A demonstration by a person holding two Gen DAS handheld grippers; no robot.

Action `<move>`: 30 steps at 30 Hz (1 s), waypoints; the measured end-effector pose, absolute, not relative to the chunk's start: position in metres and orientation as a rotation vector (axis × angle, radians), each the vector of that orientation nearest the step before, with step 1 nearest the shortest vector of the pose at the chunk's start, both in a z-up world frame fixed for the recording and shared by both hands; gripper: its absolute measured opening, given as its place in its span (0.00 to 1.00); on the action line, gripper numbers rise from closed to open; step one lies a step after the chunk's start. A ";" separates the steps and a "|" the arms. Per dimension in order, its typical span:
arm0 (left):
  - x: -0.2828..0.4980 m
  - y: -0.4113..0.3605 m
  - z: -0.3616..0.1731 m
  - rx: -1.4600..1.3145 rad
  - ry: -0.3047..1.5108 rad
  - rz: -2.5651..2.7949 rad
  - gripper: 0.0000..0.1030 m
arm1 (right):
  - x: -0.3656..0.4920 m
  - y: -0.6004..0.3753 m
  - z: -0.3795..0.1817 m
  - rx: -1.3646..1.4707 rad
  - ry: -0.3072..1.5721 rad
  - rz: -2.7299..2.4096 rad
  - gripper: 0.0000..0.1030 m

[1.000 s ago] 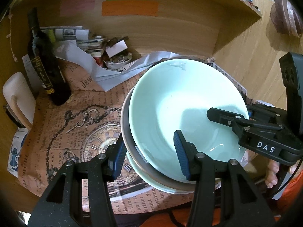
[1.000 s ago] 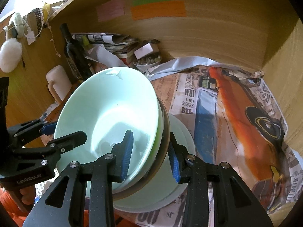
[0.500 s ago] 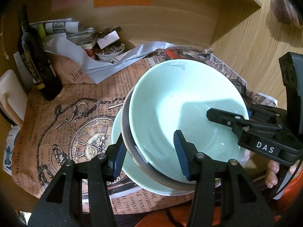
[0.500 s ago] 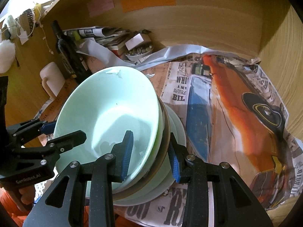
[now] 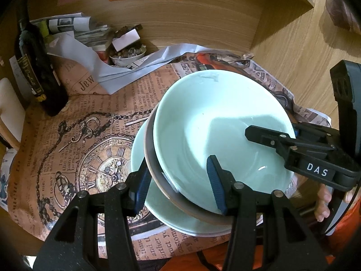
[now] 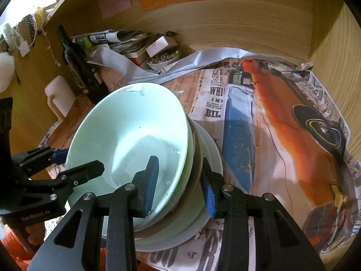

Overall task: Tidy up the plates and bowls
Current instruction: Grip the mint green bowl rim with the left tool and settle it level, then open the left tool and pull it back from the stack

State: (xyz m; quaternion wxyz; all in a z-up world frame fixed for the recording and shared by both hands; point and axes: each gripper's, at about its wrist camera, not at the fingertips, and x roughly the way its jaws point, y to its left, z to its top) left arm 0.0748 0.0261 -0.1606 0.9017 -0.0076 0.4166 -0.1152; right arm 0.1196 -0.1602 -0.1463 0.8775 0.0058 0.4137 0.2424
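I've got the stack of dishes between both grippers: a pale green bowl (image 5: pixel 216 131) on top, nested in a brown-rimmed bowl (image 5: pixel 151 160), and under those a pale green plate (image 5: pixel 158 205) lying on the newspaper-covered surface (image 5: pixel 74 140). My left gripper (image 5: pixel 179 183) straddles the near-left rim of the stack, one blue pad inside the green bowl, the other outside the brown rim; the jaws are partly apart and seem closed on the two bowl walls, though I can't see the contact for certain. My right gripper (image 6: pixel 180 186) does the same on the opposite rim, one pad inside the green bowl, the other outside the brown bowl just above the plate, clamped on the rims. Taking the stack as my mark: the dark wine bottle (image 5: pixel 38 72) stands well off to its far left, a small bowl of trinkets (image 5: pixel 127 55) sits behind it among folded papers, and the orange car print (image 6: pixel 293 122) spreads to its right.
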 end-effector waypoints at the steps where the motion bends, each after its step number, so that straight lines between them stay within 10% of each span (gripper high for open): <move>1: 0.074 0.026 -0.161 -0.015 0.857 -0.242 0.48 | 0.120 -0.160 -0.147 0.017 0.861 0.505 0.34; 15: 0.054 0.034 -0.136 0.026 0.685 -0.166 0.50 | 0.100 -0.164 -0.129 0.006 0.720 0.501 0.57; 30: -0.007 0.039 -0.084 -0.005 0.346 -0.159 0.87 | 0.033 -0.179 -0.063 0.015 0.347 0.482 0.83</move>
